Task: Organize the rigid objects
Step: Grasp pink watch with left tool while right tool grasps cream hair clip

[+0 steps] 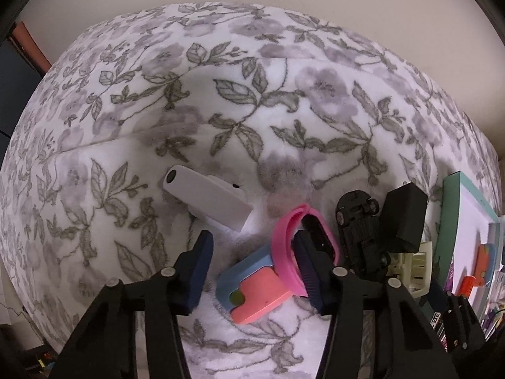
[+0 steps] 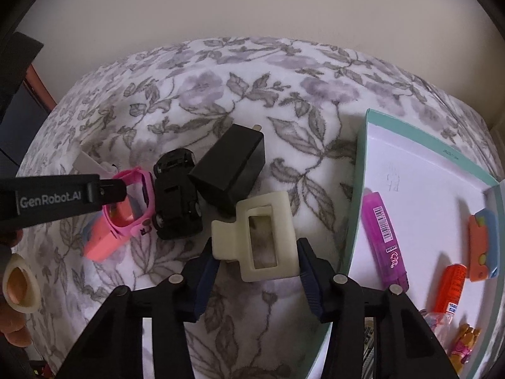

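Straddling the stiff, light cream hair clip [image 2: 256,236], the right claw [image 2: 256,273] stood spread, best pinching its long sides; left claw [image 1: 251,271] likewise spread.

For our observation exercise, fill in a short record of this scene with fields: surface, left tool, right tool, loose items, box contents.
surface: floral blanket
left tool: left tool open, one finger inside the pink watch band, above a coral and blue clip
right tool: right tool open, fingers either side of the cream hair claw; contact unclear
loose items: black toy car, black charger, white device
box contents: teal-rimmed box holds a purple marker, an orange tube and a small orange figure
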The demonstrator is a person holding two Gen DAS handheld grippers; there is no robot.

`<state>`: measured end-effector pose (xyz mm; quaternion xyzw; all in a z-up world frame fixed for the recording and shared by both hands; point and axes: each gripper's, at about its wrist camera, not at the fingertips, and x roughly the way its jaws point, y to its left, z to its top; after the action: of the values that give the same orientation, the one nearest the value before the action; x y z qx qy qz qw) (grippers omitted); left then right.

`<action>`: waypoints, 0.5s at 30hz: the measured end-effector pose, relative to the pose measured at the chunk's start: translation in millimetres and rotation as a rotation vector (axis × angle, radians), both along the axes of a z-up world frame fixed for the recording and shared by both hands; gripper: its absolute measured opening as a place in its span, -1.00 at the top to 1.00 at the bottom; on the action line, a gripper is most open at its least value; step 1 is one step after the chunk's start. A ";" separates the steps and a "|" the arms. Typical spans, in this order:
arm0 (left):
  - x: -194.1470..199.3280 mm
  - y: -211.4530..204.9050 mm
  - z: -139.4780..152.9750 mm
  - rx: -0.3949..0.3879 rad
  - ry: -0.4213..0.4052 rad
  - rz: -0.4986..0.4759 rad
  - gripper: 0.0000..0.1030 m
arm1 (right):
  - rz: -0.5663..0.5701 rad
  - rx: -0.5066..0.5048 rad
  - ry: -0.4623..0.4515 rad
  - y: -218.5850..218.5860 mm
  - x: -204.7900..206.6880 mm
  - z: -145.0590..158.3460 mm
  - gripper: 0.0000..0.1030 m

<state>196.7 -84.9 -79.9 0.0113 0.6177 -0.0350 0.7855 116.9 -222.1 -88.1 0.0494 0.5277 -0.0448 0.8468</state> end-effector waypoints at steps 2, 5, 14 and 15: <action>-0.3 -1.5 0.0 -0.003 -0.007 -0.003 0.08 | -0.003 0.007 -0.004 -0.4 0.3 0.1 0.01; -0.2 -3.0 -0.1 -0.019 -0.018 -0.003 0.26 | -0.006 0.016 -0.012 -1.5 0.0 0.4 0.01; -4.9 -14.2 2.8 -0.057 -0.026 -0.024 0.75 | -0.011 0.043 -0.030 -6.3 -0.9 9.4 0.07; -4.9 -14.3 3.3 -0.060 -0.026 -0.023 0.75 | -0.009 0.043 -0.031 -6.4 -1.0 10.5 0.07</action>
<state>191.7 -99.2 -76.6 -0.0047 0.6058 -0.0622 0.7932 116.0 -228.4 -77.6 0.0707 0.5153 -0.0365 0.8533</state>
